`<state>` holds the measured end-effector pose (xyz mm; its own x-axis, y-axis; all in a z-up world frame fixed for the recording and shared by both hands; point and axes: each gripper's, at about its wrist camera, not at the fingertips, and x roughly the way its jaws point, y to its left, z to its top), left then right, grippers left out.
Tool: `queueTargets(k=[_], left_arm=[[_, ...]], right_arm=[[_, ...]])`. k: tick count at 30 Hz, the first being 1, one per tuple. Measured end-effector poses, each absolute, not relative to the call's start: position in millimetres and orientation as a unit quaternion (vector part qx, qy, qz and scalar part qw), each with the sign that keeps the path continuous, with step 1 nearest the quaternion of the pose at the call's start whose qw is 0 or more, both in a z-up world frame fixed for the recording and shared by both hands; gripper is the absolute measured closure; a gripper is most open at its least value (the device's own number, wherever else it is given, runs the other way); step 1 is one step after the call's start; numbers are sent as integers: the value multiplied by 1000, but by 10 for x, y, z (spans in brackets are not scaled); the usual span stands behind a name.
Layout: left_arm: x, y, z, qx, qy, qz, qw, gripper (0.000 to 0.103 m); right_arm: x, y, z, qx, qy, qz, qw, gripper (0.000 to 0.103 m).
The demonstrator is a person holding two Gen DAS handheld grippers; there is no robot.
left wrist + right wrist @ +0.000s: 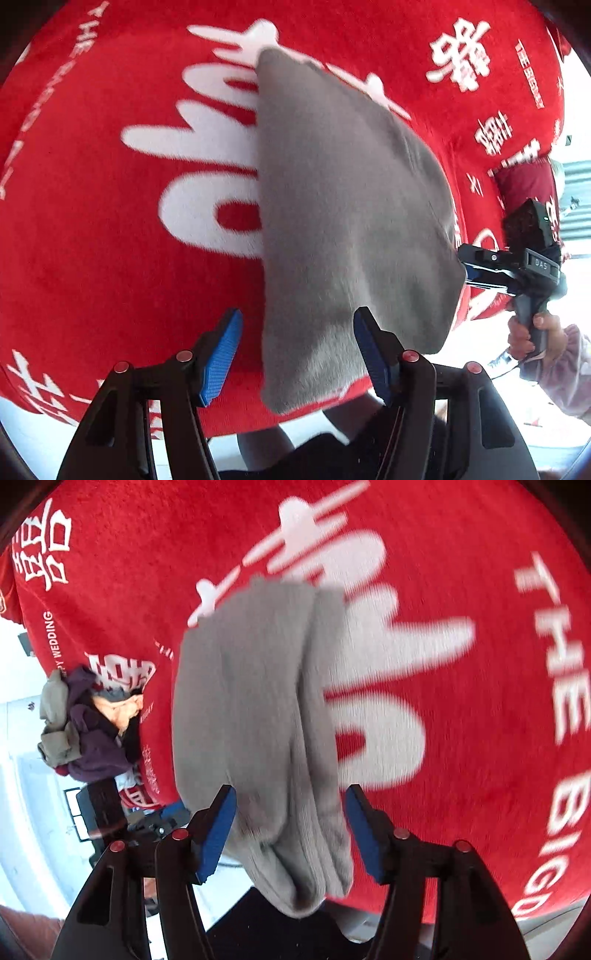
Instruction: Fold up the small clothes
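Grey cloth [343,206] folded on red blanket [92,258], reaching its near edge. Left gripper [297,354] and right gripper [290,834] both apart, cloth between, unclamped.

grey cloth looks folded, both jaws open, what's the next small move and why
Probably draw both hand-held grippers back off the grey cloth. It lies folded on the red blanket, and the jaws of the left hand-held gripper and the right hand-held gripper stand apart around it without pinching. The clothes pile looks next.
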<state>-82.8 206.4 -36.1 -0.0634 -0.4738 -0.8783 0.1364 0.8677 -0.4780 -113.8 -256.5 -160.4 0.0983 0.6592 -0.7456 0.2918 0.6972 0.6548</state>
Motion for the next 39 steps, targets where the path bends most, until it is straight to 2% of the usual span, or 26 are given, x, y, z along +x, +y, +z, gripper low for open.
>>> queueTargets(k=[4,5,6,7,10,14,19,22,26,27,29,34,37,39], left_arm=[[-897,1946,-463,-112,701,-243,661,39],[-905,1906,-484,-109,703,-244,659,41],[-926,1871,-493,-103,704,-245,658,49],[-944,1838,-492,-92,704,-244,660,52],[-995,1738,-414,-71,696,-248,670,52],[-1092,1632,-316,-63,688,-258,675,52],[-1160,1561,-404,-52,698,-224,678,52],[-1135,1589,-395,-61,700,-209,680,52],[-1122,1597,-344,-49,697,-202,686,52],[-1119,1610,-339,-46,697,-201,687,52],[-1100,1588,-337,-43,696,-200,688,52],[-1076,1544,-358,-36,696,-199,689,52],[-1075,1524,-373,-33,697,-195,689,52],[-1077,1498,-379,-33,699,-193,688,52]], right_arm=[[-1211,-2425,-1786,379,657,151,634,36],[-1212,-2414,-1839,382,658,148,631,39],[-1207,-2421,-1877,390,659,144,627,46],[-1199,-2428,-1888,395,660,144,623,60],[-1181,-2427,-1735,373,658,171,631,68],[-1085,-2474,-1487,347,658,199,638,69],[-957,-2414,-1606,242,712,164,639,68],[-959,-2398,-1600,246,714,140,641,60],[-1016,-2396,-1424,245,699,115,662,59],[-1037,-2396,-1344,243,689,117,673,61],[-1047,-2378,-1181,245,668,127,691,77],[-988,-2269,-932,235,635,166,717,82],[-956,-2147,-1078,219,653,173,703,82],[-961,-2108,-1285,200,675,156,693,87]])
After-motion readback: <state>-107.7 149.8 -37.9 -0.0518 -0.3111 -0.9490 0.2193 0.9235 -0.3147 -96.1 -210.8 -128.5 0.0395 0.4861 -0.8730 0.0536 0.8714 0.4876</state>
